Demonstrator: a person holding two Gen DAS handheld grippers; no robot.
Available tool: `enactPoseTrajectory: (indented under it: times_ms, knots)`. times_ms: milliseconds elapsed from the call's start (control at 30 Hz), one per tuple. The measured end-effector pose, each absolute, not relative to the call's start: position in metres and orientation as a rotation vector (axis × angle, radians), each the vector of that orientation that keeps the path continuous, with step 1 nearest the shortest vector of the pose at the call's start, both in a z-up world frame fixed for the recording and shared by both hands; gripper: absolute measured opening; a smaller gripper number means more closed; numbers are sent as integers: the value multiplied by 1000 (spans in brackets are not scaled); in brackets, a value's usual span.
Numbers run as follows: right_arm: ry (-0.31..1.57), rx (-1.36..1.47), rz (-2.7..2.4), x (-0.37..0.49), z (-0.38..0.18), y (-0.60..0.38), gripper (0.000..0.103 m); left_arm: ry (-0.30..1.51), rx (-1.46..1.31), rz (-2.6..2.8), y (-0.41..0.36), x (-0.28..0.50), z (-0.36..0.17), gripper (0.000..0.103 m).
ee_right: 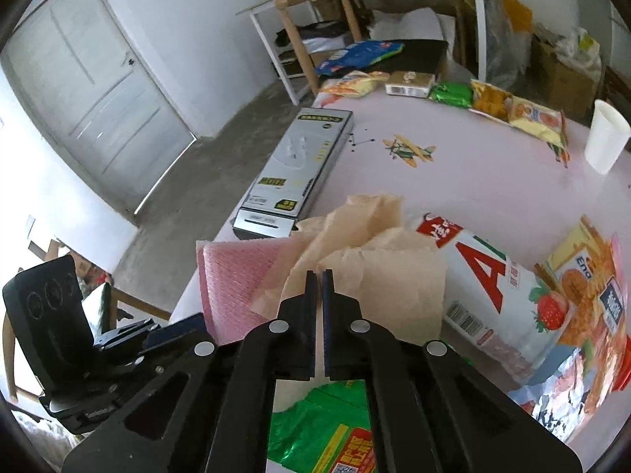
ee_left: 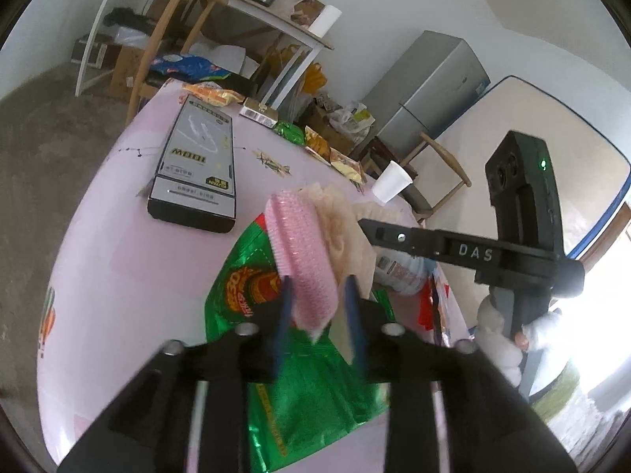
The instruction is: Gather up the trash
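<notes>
My left gripper [ee_left: 317, 307] is shut on a pink bubble-wrap bag [ee_left: 303, 260], held above a green foil snack bag [ee_left: 299, 374] on the pink table [ee_left: 130, 260]. Crumpled beige paper [ee_left: 339, 220] sits against the pink bag. In the right wrist view my right gripper [ee_right: 319, 276] is shut on the beige paper [ee_right: 374, 272], with the pink bag [ee_right: 236, 276] just left of it. The right gripper's body shows in the left wrist view [ee_left: 512, 252]. The green bag [ee_right: 331, 425] lies under my right gripper.
A long black-and-silver box [ee_right: 295, 169], a white paper cup [ee_right: 605, 138], a white strawberry-print pouch [ee_right: 497, 287] and several snack wrappers [ee_right: 520, 114] lie on the table. A shelf [ee_left: 221, 35], a grey fridge [ee_left: 430, 86], wooden chairs and a white door [ee_right: 94, 86] stand around.
</notes>
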State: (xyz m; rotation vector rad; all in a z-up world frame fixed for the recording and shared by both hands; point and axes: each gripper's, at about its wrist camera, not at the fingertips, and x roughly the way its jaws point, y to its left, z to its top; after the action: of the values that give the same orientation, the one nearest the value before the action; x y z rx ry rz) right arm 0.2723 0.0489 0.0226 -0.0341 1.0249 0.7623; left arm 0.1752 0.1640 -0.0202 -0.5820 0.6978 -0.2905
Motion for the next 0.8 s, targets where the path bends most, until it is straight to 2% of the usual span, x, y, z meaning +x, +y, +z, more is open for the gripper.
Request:
enactPoseTrajectory:
  times_ms: [67, 133, 200, 267, 300, 533, 633, 700, 733, 767, 800]
  knots:
    - [1037, -11, 803, 271, 22, 49, 3, 703, -592, -286, 164, 179, -22, 32]
    - [1036, -9, 831, 268, 24, 52, 10, 716, -595, -275, 164, 184, -24, 32]
    - [1025, -23, 847, 264, 25, 55, 36, 746, -615, -265, 165, 190, -29, 31]
    - [1016, -50, 861, 260, 26, 60, 48, 757, -630, -265, 166, 194, -32, 21]
    - [1016, -62, 863, 259, 25, 62, 48, 759, -631, -268, 165, 196, -34, 15]
    - [1056, -84, 855, 263, 6, 67, 48, 737, -634, -268, 169, 196, -38, 10]
    - [1060, -47, 862, 265, 2, 63, 45, 737, -648, -268, 172, 197, -41, 8]
    - [1060, -29, 870, 267, 1, 62, 32, 732, -653, -268, 174, 198, -41, 4]
    - [1066, -6, 882, 268, 0, 60, 30, 731, -658, -269, 174, 198, -41, 3]
    - [1069, 7, 883, 269, 0, 59, 20, 730, -669, -273, 176, 198, -42, 3]
    - [1068, 8, 866, 269, 0, 58, 3, 728, -676, -272, 176, 197, -42, 3]
